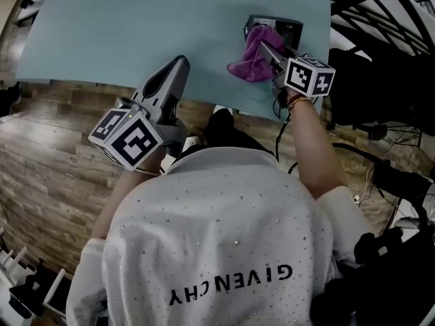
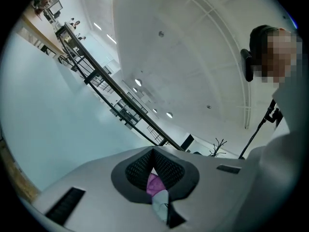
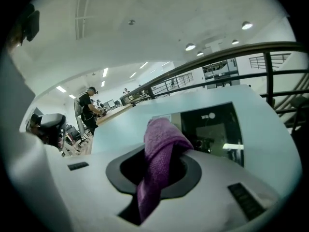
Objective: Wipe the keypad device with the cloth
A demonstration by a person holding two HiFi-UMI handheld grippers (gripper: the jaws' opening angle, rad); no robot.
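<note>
On one keypad device, one cloth

pale blue table | wood-plank floor | black railing | distant person at desk

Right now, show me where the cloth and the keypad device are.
cloth [image 1: 246,60], head view, middle of the bunched purple fabric.
keypad device [image 1: 291,27], head view, bare dark top face.

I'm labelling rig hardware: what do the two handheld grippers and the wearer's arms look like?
The left gripper and right gripper have smooth light-grey bodies tapering to jaws with dark textured pads. Each carries a white cube with black square markers. A black cable trails below the right one. The person wears a white, studded, short-sleeved top.
</note>
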